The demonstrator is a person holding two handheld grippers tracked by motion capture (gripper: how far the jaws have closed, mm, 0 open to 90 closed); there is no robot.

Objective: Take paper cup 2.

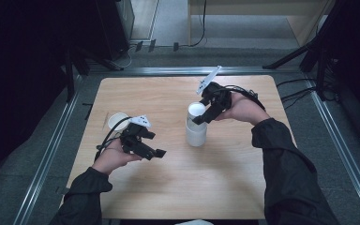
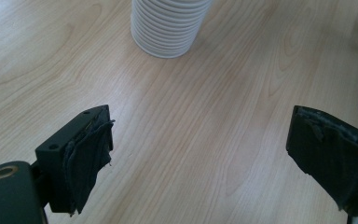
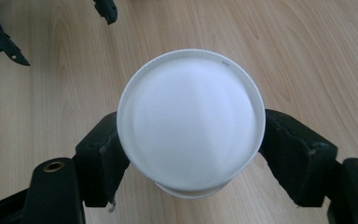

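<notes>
A stack of white paper cups (image 1: 196, 133) stands upside down near the middle of the wooden table (image 1: 183, 187). My right gripper (image 1: 205, 116) comes at the stack's top from the right. In the right gripper view its pads (image 3: 103, 154) press both sides of the top cup (image 3: 191, 119), whose flat base faces the camera. My left gripper (image 1: 153, 145) rests low at the table's left with its jaws wide apart and nothing between them. In the left gripper view the stack's ribbed lower part (image 2: 168, 28) stands ahead of the open left gripper (image 2: 200, 140).
A single white cup (image 1: 117, 121) stands mouth up at the left, just behind my left hand. The table's front half is bare wood. Metal rails and dark stands surround the table on the floor.
</notes>
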